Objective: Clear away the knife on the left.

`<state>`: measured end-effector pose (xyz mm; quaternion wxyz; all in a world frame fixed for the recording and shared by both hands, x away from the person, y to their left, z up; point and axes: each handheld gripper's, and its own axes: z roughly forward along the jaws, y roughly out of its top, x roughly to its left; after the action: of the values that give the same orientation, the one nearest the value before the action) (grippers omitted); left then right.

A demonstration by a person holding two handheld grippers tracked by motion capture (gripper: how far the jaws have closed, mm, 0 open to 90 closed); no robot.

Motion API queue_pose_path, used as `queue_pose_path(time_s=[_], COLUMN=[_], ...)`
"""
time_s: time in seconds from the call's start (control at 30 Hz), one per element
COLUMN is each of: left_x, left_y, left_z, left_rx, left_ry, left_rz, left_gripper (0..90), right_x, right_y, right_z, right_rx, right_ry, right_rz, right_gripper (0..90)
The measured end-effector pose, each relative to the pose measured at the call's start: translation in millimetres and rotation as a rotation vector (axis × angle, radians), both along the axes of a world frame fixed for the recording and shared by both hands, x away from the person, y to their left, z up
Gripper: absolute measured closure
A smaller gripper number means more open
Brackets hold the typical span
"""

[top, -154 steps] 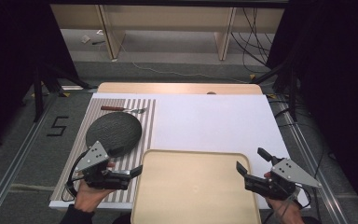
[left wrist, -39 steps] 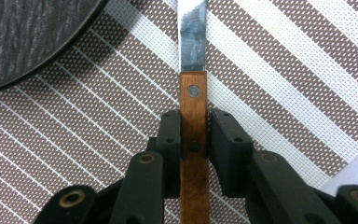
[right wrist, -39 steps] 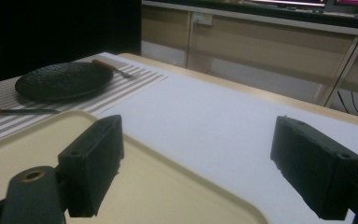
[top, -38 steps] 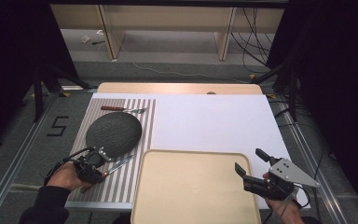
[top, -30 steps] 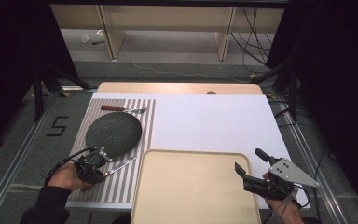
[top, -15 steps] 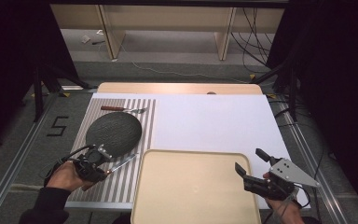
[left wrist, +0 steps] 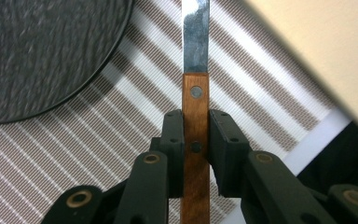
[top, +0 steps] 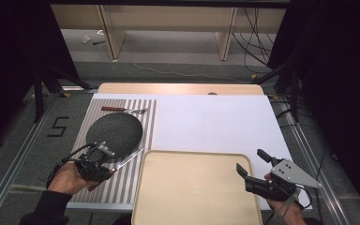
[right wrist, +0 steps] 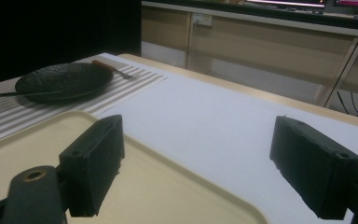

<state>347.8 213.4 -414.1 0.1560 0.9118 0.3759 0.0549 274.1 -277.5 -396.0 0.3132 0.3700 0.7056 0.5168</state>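
High view: left gripper (top: 107,159) sits low at the left over the grey-and-white striped placemat (top: 122,187), jaws pinched on the brown wooden handle of a table knife with a steel blade (top: 126,161). Knife lies just off the near edge of the round black textured plate (top: 115,132), blade pointing toward the corner of the beige plastic tray (top: 197,192); whether the tip touches the tray, cannot tell. Fork with a reddish-brown handle (top: 123,109) lies on the placemat on the far side of the plate, apart from it. Right gripper (top: 255,169) hangs at the near right over the tray's right edge and the white table cover (top: 215,124), jaws spread wide, nothing between them. Grey three-cornered plate on top of it.

Left gripper view: both black jaws press flat against the wooden handle of the table knife (left wrist: 196,112) from either side, grip falls at the lower rivet, second rivet shows above the jaws. Blade runs straight up out of frame. Black plate (left wrist: 42,51) at upper left, close beside the knife, not touching. Striped placemat (left wrist: 102,140) underneath, tray (left wrist: 326,51) at upper right.

Right gripper view: right gripper (right wrist: 214,163) jaws stand far apart, empty. Tray (right wrist: 135,191) below them, white cover (right wrist: 223,116) beyond. Far left: black plate (right wrist: 63,80) on the placemat (right wrist: 9,116), fork (right wrist: 112,68) behind it, knife (right wrist: 23,94) in front of the plate's near rim.
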Motion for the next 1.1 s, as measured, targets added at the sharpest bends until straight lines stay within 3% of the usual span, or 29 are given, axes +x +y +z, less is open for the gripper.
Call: queue_pose_path(time_s=[0.2, 0.5, 1.1], left_x=[-5.2, -12.2, -24.3], left_y=[-15.9, -43.6, -86.6], left_z=[6.0, 3.2, 1.6], left_rx=[-0.022, -0.013, -0.070], left_ry=[-0.003, 0.002, 0.018], left_rz=[-0.022, -0.080, -0.178], left_gripper=[76.3, 76.3, 76.3], right_x=[0.1, 0.0, 0.0], right_y=[-0.1, -0.1, -0.3], right_z=[0.0, 0.0, 0.2], right_rx=[0.001, 0.001, 0.001], right_ry=[0.000, -0.001, -0.001], right_rz=[-0.001, -0.001, -0.001], right_gripper=[18.5, 18.5, 18.5])
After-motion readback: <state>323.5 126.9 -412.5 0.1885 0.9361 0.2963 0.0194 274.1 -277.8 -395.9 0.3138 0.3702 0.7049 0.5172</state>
